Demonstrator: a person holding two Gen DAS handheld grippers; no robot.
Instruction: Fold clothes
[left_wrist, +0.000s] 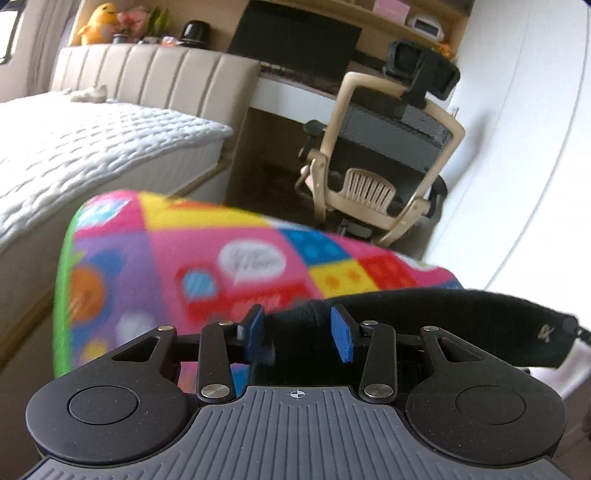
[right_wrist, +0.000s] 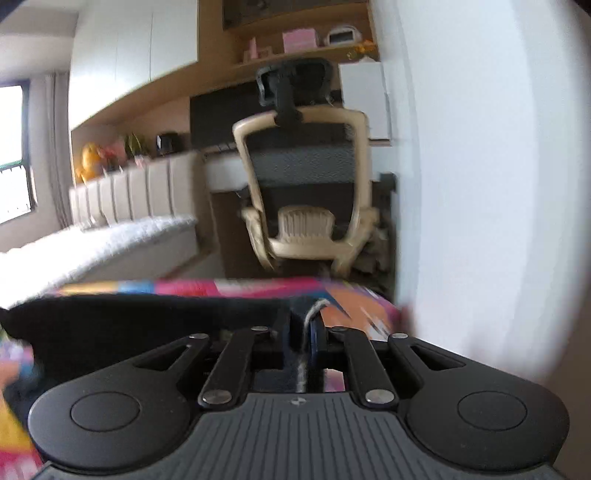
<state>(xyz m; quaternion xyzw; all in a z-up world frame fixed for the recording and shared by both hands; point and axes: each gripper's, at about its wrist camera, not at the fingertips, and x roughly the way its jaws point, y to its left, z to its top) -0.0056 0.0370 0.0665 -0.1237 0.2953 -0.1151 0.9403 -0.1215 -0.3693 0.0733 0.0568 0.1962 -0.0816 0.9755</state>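
Above a colourful patterned play mat (left_wrist: 192, 266), a black garment (left_wrist: 436, 317) is stretched sideways between the two grippers. In the left wrist view, the left gripper (left_wrist: 301, 334) has its blue fingers (left_wrist: 341, 338) apart, with a dark bunched end of the garment lying in the gap between them. One finger seems to touch the fabric, but the other stands a little off it, so I cannot tell if the cloth is really pinched there. From this gap the garment runs to the right as a thick dark band, and a small pale logo is visible near its far end.

In the right wrist view, the right gripper (right_wrist: 308, 332) has its fingers clenched on the garment (right_wrist: 147, 325), with a pale cord or seam of the cloth squeezed between them. The fabric spreads to the left of this gripper as a wide black sheet over the mat (right_wrist: 258, 286).

Behind the mat stands a beige office chair (left_wrist: 380, 147) with a black headrest, pushed to a desk. On the left side is a bed (left_wrist: 81, 147) with a white quilted cover and a padded beige headboard (left_wrist: 155, 70). A yellow plush toy (left_wrist: 98, 22) sits on the ledge behind the headboard.
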